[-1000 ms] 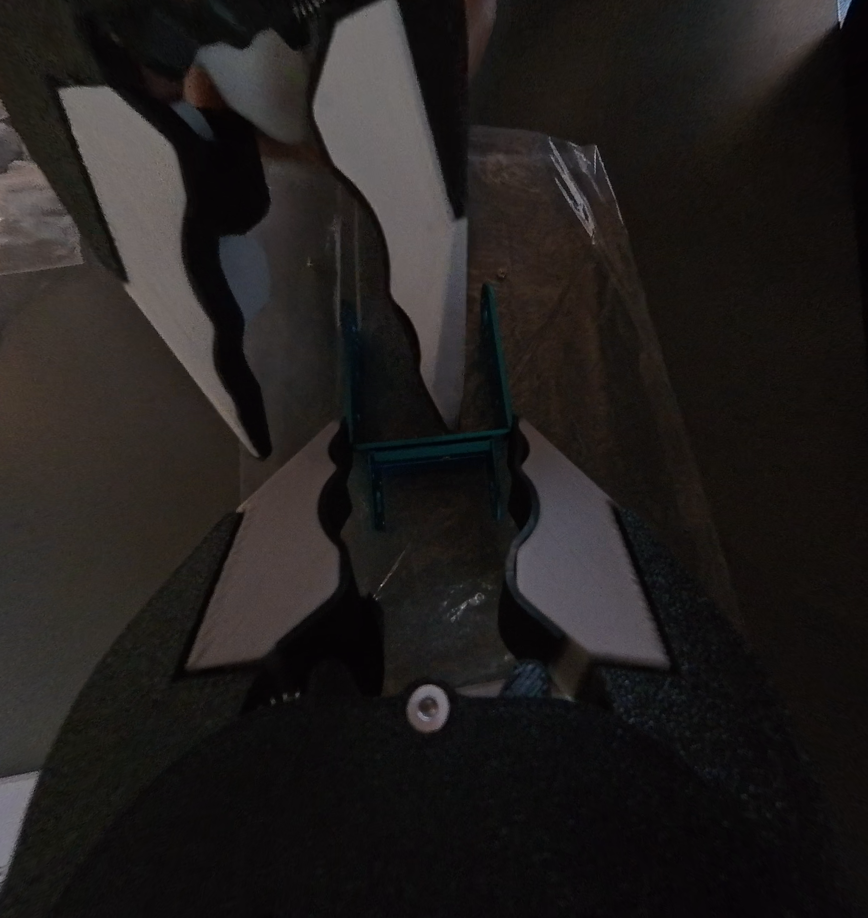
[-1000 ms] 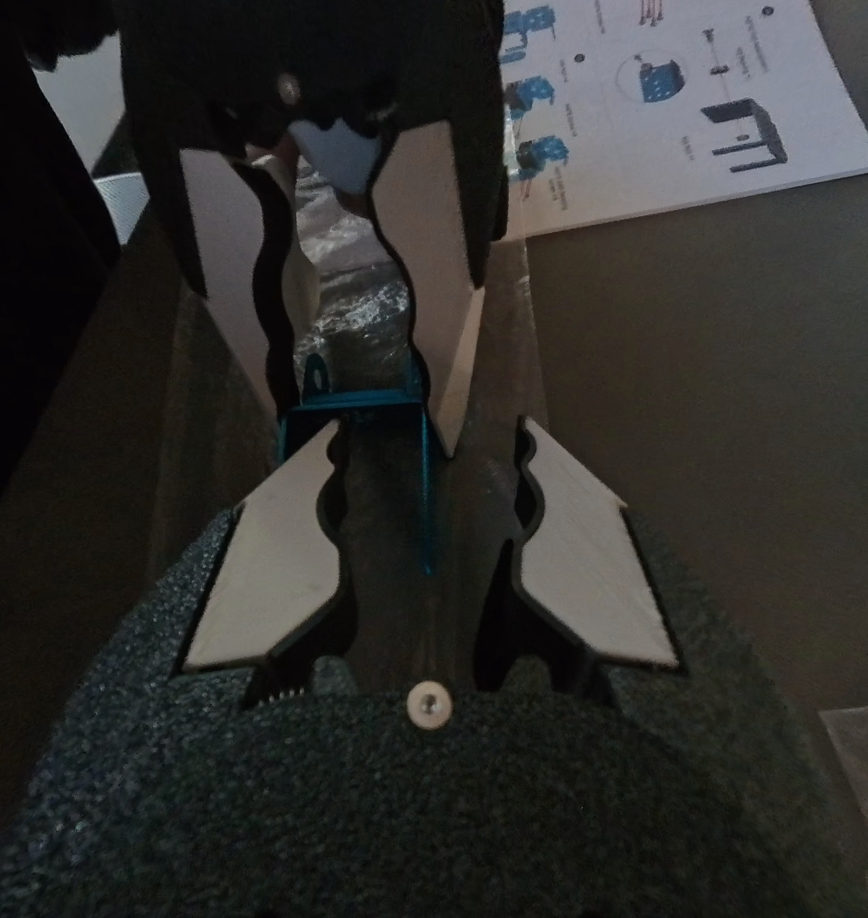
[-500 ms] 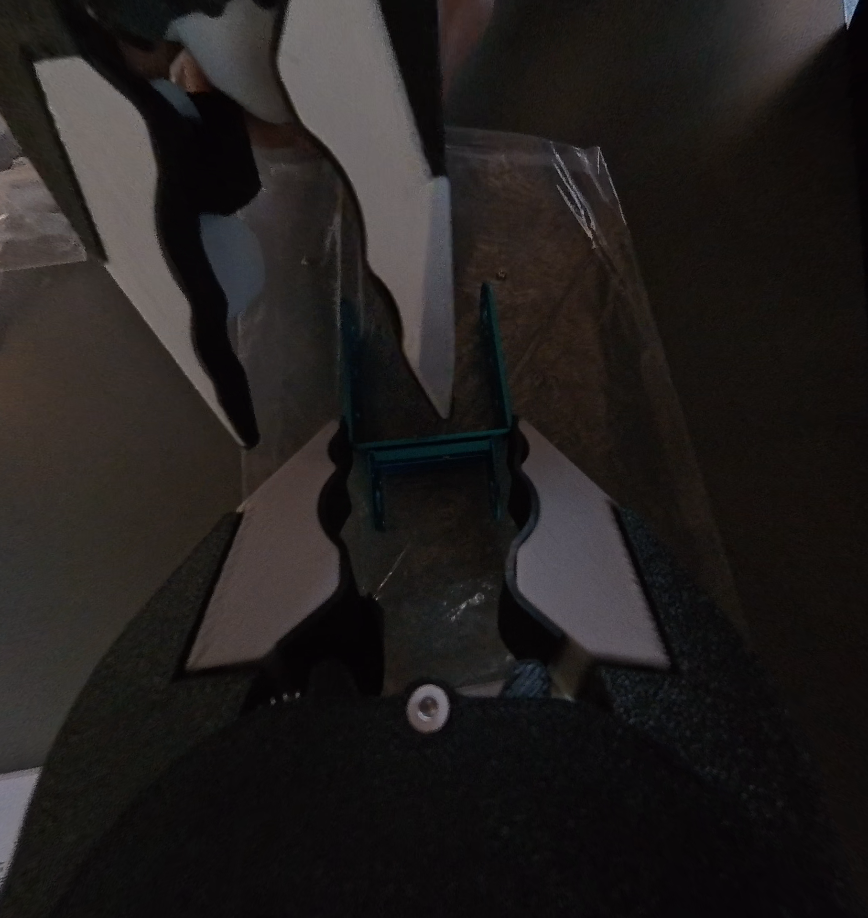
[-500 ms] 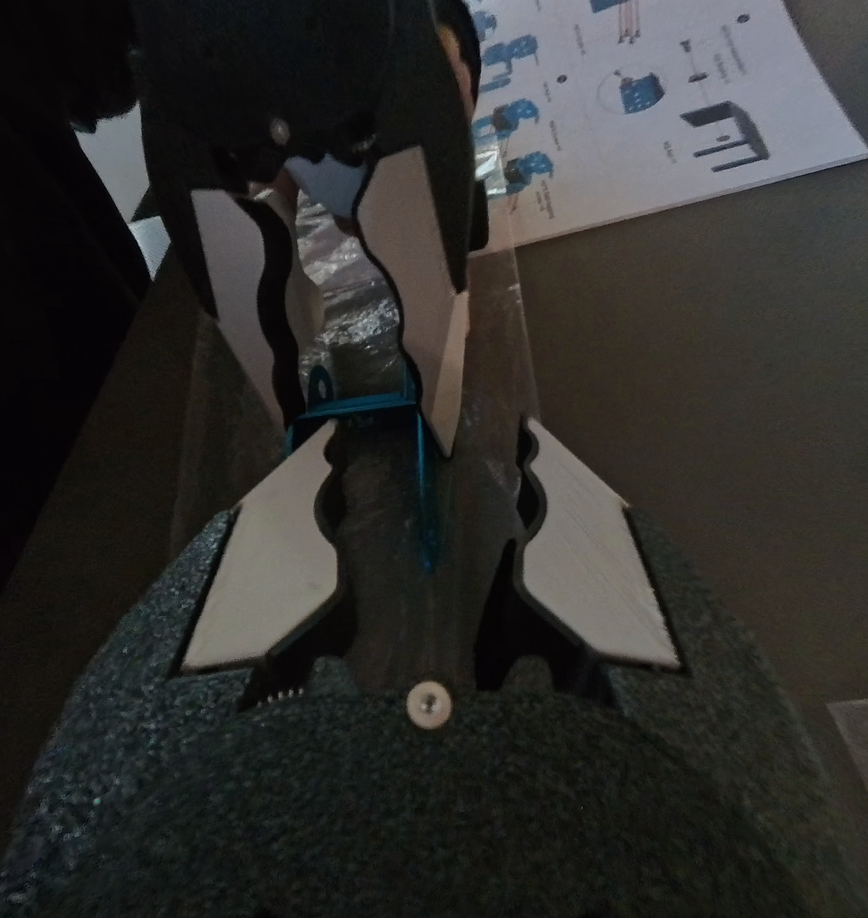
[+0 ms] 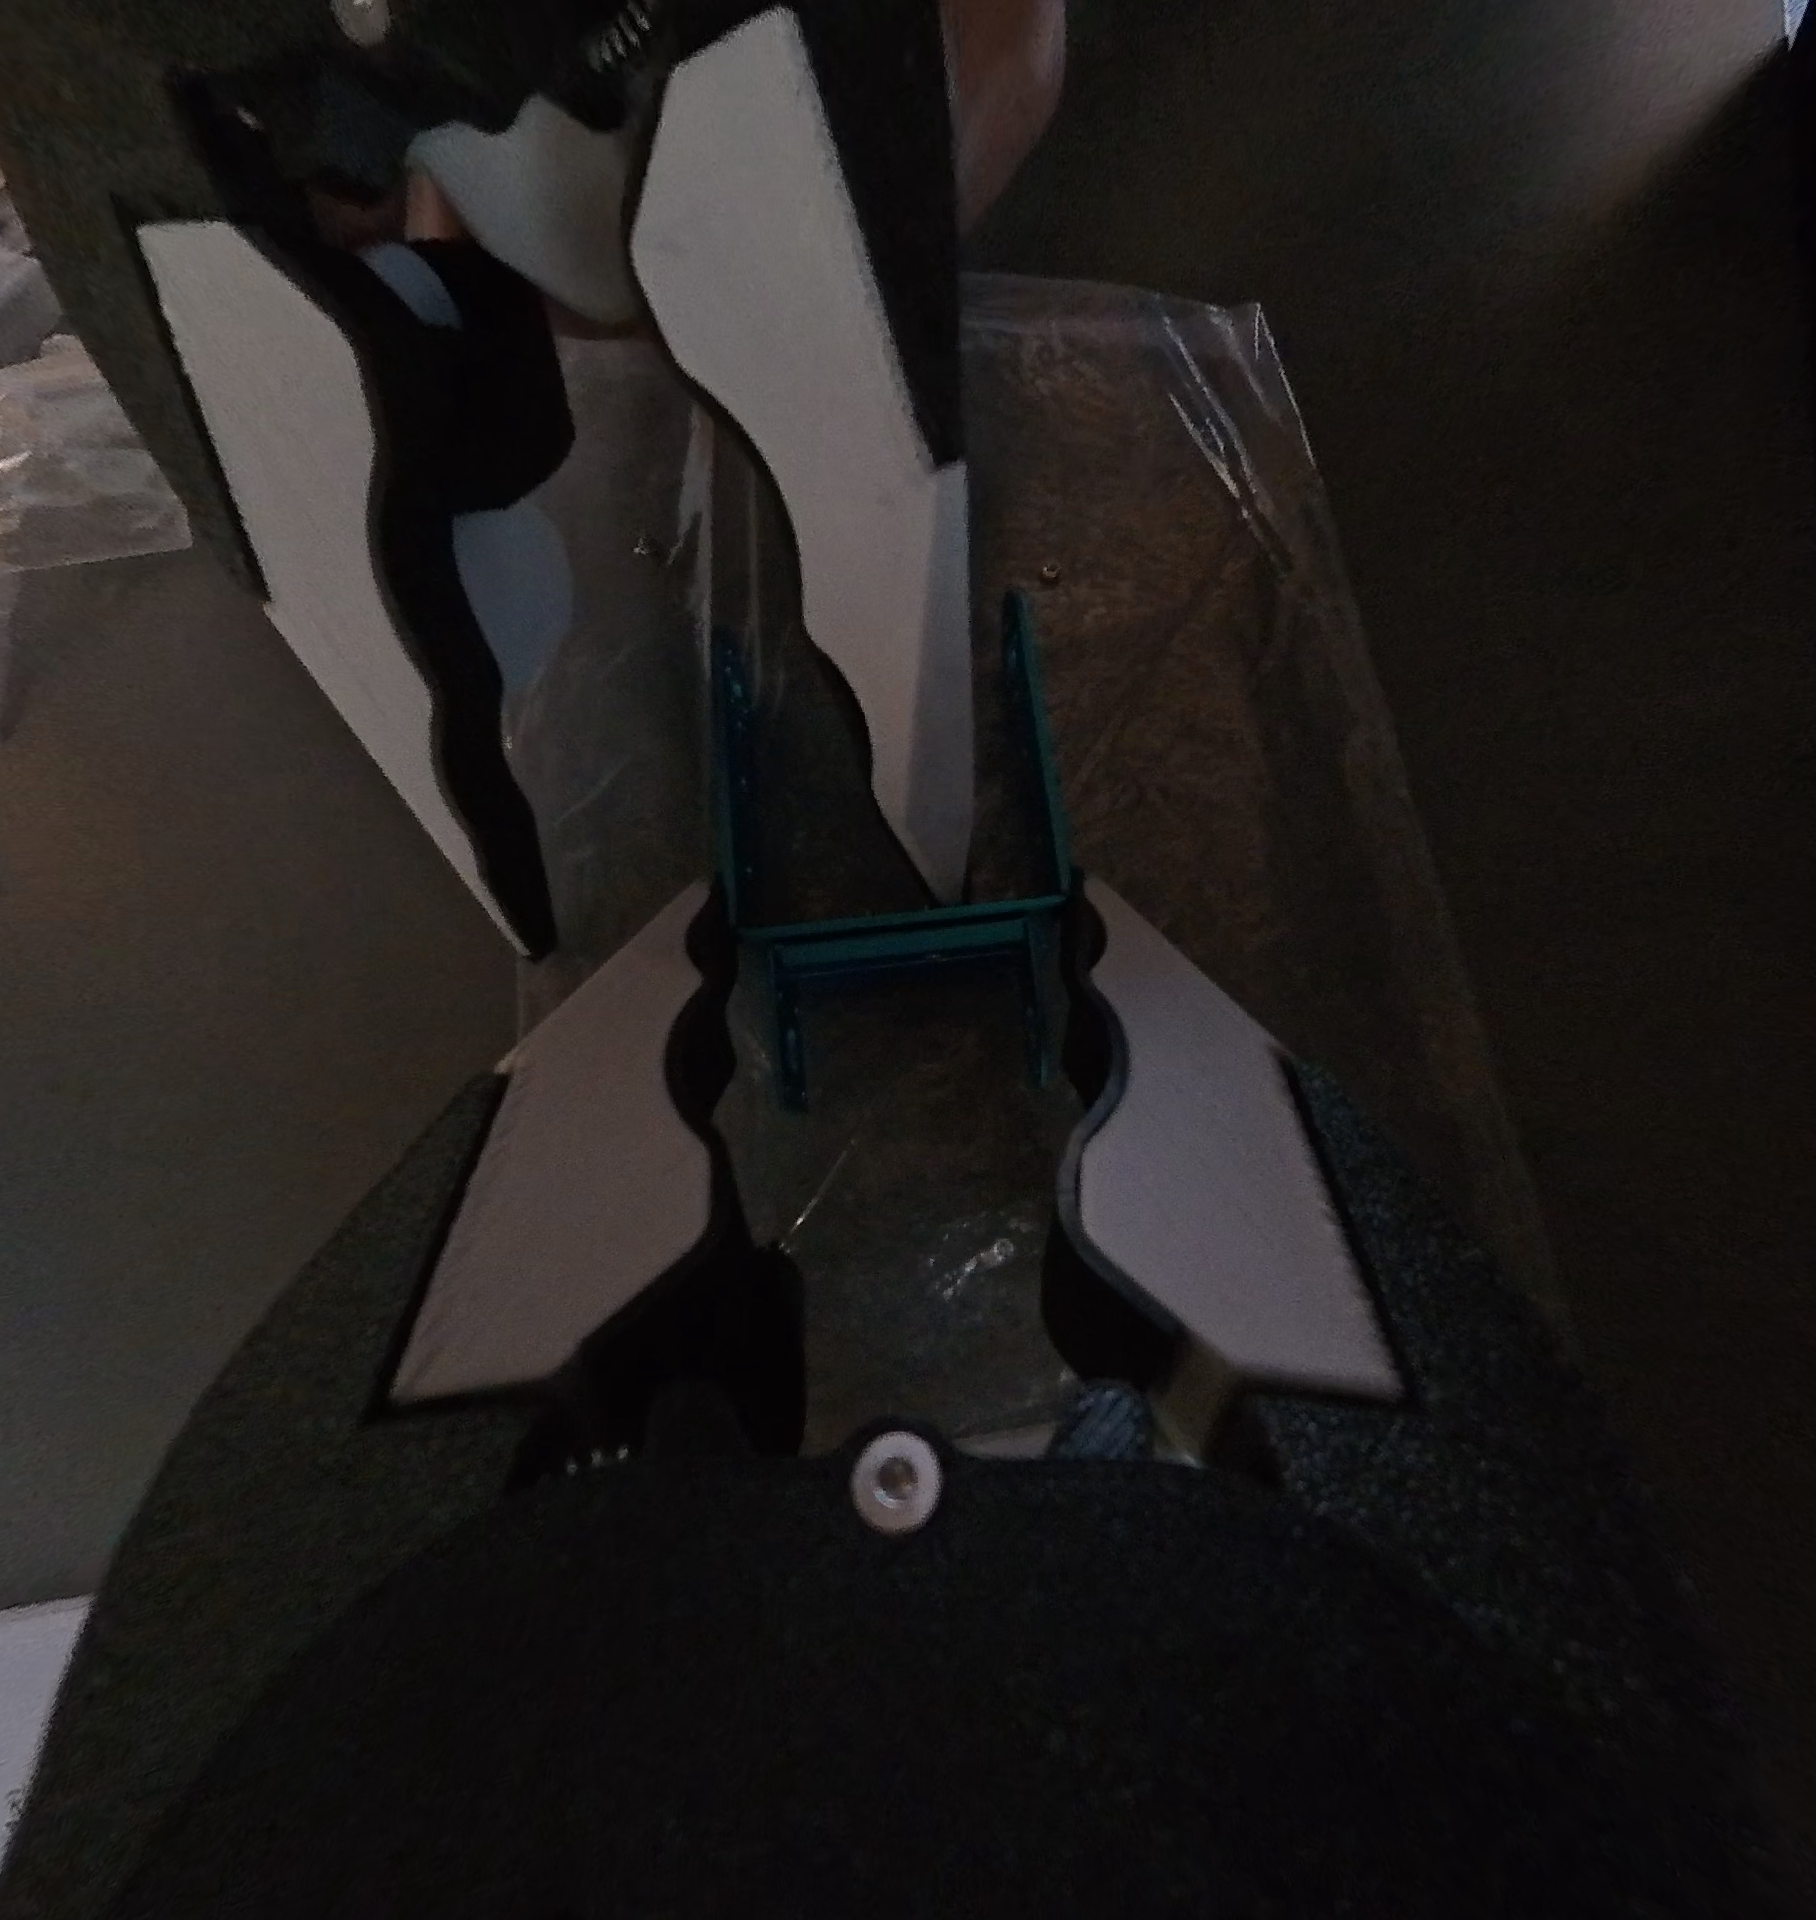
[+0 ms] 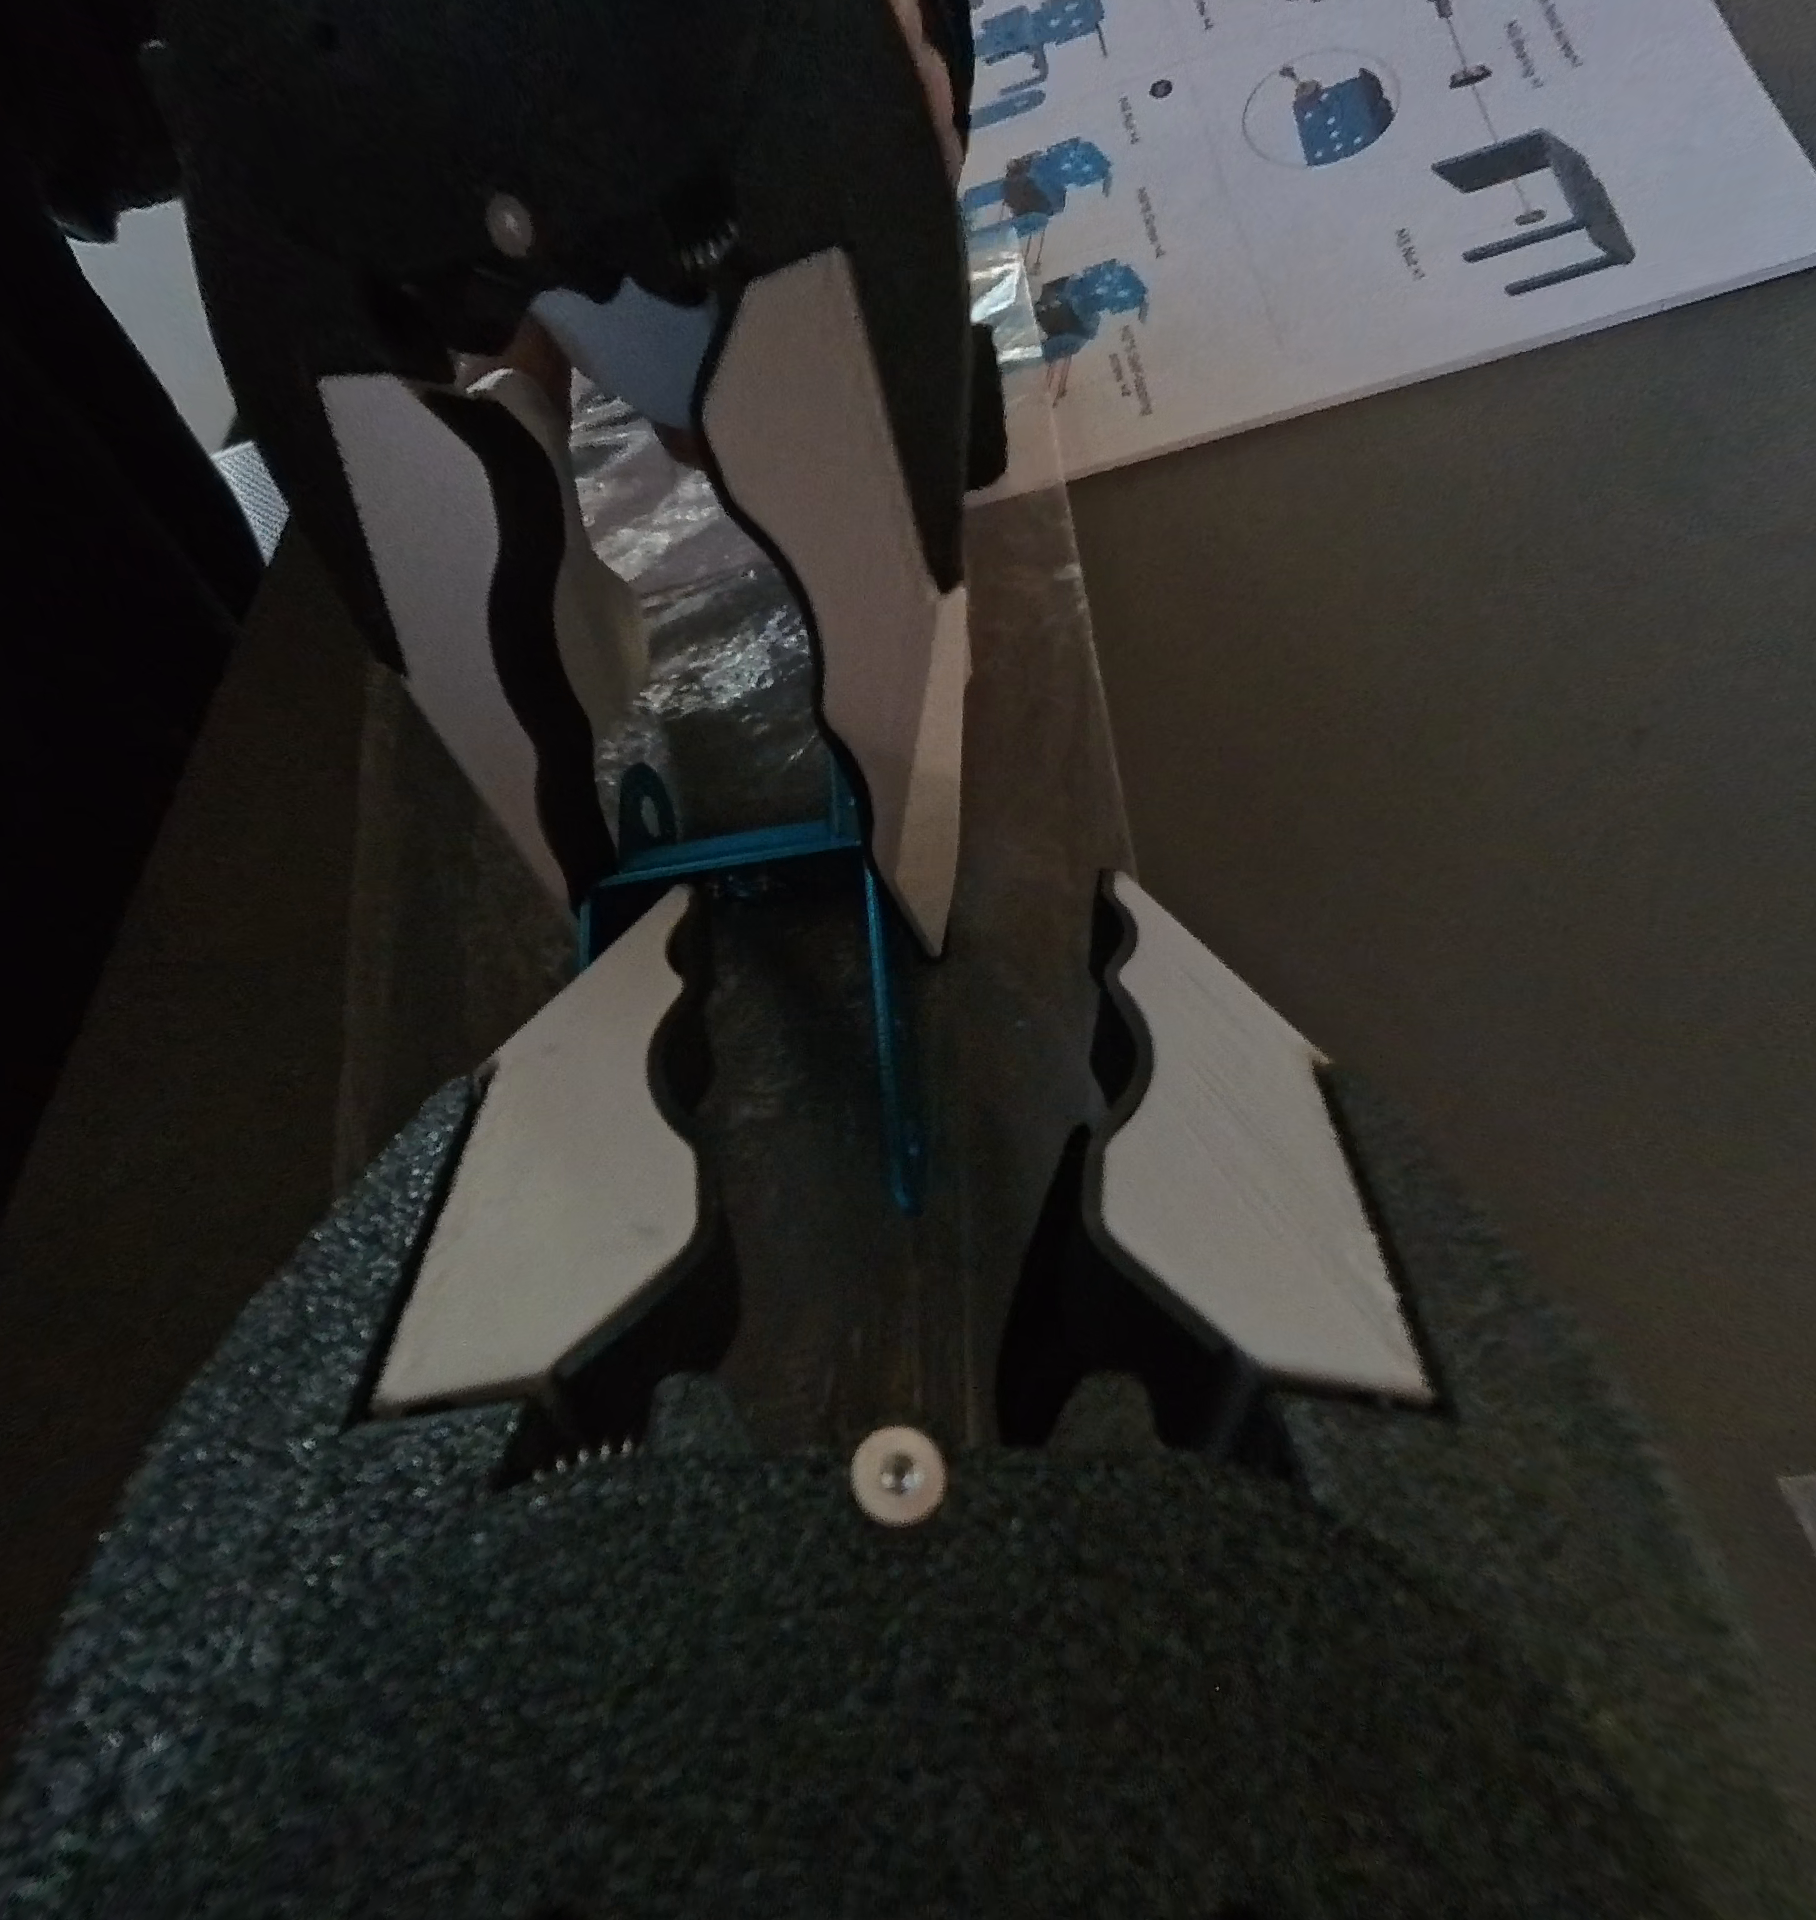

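left gripper [image 5: 899, 940]: clamps blue u-shaped metal bracket [image 5: 888, 925], light, stiff, by its sides.
right gripper [image 6: 893, 914]: jaws wide, straddling the bracket.

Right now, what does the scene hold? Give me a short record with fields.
left tool: shut on the bracket, one finger at each end of its crossbar
right tool: open, facing the left tool, one bracket arm between its fingers
bracket: blue, U-shaped, over the bag; contact unclear
bag: clear plastic, on the table
sheet: printed, on the table beyond the left tool
light: dim
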`<action>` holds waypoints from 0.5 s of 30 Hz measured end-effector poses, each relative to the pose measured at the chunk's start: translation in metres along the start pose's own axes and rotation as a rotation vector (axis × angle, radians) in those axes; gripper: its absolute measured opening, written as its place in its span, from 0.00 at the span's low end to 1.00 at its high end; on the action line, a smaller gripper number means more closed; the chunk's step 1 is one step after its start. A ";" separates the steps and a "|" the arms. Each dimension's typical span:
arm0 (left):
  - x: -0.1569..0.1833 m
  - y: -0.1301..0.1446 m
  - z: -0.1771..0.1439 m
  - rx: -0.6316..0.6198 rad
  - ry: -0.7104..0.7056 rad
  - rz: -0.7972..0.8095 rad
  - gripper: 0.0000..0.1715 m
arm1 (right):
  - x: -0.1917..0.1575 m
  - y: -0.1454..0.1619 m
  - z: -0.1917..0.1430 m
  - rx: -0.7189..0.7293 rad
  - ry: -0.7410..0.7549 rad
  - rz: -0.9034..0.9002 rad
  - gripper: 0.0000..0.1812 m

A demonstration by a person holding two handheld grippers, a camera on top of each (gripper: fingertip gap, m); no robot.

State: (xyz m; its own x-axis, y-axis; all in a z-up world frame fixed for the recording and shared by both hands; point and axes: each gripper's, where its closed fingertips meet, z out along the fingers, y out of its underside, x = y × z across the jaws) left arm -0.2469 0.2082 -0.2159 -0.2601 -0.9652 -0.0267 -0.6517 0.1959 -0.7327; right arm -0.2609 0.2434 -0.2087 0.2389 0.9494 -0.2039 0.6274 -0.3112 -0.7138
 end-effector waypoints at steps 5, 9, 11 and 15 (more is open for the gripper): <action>0.000 0.000 0.000 0.001 0.000 0.001 0.37 | 0.000 -0.006 -0.006 0.054 -0.019 -0.001 0.37; 0.000 0.000 0.000 0.001 0.000 0.000 0.37 | 0.005 -0.006 -0.009 0.060 -0.025 0.034 0.39; 0.000 0.000 0.000 0.001 -0.001 0.000 0.37 | 0.006 -0.003 -0.005 0.032 -0.004 0.015 0.39; 0.000 0.000 0.000 0.000 -0.002 0.001 0.37 | 0.008 -0.002 -0.003 0.018 0.019 0.000 0.39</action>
State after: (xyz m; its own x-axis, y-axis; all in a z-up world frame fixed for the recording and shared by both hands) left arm -0.2472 0.2081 -0.2160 -0.2591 -0.9654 -0.0291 -0.6511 0.1969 -0.7330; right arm -0.2581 0.2511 -0.2069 0.2533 0.9483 -0.1915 0.6142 -0.3106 -0.7255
